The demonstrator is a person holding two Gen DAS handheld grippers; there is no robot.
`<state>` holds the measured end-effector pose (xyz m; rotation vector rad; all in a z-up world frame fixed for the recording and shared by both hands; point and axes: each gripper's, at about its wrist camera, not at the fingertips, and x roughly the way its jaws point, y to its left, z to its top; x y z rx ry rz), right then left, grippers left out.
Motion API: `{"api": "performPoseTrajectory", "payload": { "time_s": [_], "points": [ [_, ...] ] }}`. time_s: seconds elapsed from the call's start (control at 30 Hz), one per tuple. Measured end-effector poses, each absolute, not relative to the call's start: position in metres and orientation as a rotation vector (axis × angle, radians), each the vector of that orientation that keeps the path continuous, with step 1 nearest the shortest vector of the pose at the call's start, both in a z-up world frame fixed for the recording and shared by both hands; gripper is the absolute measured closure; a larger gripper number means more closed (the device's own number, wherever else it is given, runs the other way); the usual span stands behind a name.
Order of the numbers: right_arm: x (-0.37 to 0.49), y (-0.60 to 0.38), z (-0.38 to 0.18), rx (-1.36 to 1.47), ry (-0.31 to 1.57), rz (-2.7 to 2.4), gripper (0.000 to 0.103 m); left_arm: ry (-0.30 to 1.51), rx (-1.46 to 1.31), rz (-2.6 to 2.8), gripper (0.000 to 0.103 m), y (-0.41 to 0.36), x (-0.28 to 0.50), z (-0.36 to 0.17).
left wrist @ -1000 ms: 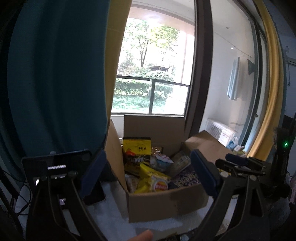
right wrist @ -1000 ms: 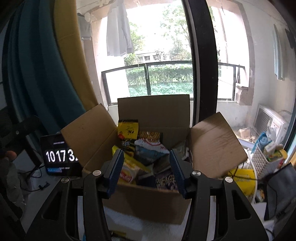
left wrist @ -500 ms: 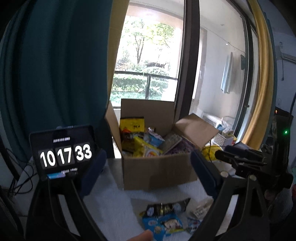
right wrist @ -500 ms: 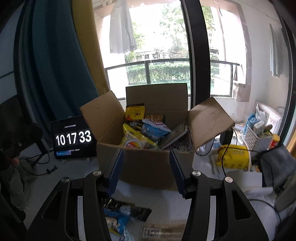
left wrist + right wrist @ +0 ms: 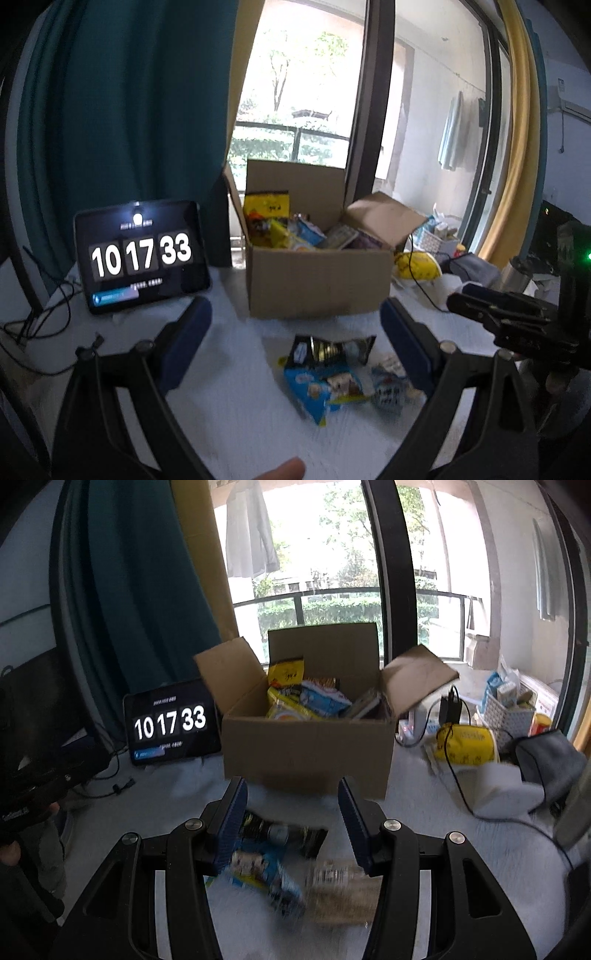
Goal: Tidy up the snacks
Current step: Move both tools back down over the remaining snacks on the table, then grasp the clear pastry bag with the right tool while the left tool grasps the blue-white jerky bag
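Observation:
An open cardboard box (image 5: 319, 280) (image 5: 306, 749) holds several snack packs, among them a yellow bag (image 5: 266, 206) (image 5: 286, 670). On the white cloth in front of it lie a black pack (image 5: 332, 350) (image 5: 284, 834), a blue pack (image 5: 321, 387) (image 5: 258, 867) and a tan pack (image 5: 343, 893). My left gripper (image 5: 295, 332) is open and empty, above and before the loose packs. My right gripper (image 5: 291, 812) is open and empty over the same packs. The right gripper's body also shows at the right of the left wrist view (image 5: 509, 317).
A tablet clock (image 5: 140, 254) (image 5: 171, 722) stands left of the box. A yellow bag (image 5: 465, 746), a grey pouch (image 5: 550, 760), a white basket (image 5: 506, 709) and cables lie to the right. Teal curtain and window stand behind.
Both grippers have pulled back and away from the box. The box now looks smaller and farther, and the loose packs on the cloth have come into view.

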<state>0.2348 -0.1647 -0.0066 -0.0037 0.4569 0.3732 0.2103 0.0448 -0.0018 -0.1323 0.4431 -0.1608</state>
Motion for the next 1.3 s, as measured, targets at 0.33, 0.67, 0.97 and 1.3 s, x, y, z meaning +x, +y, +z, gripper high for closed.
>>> {"api": "performPoseTrajectory", "payload": {
  "time_s": [0.33, 0.67, 0.97, 1.3],
  "points": [
    [0.191, -0.176, -0.065, 0.019, 0.573, 0.343, 0.049, 0.537, -0.161, -0.173, 0.009, 0.044, 0.18, -0.053],
    [0.164, -0.166, -0.12, -0.007, 0.709, 0.354, 0.048, 0.655, -0.175, -0.192, 0.009, 0.042, 0.152, -0.112],
    [0.15, -0.158, -0.154, 0.015, 0.817, 0.416, 0.031, 0.708, -0.135, -0.238, 0.009, 0.033, 0.141, -0.137],
    [0.145, -0.148, -0.168, -0.05, 0.832, 0.459, 0.041, 0.789, -0.116, -0.267, 0.009, 0.02, 0.147, -0.149]
  ]
}}
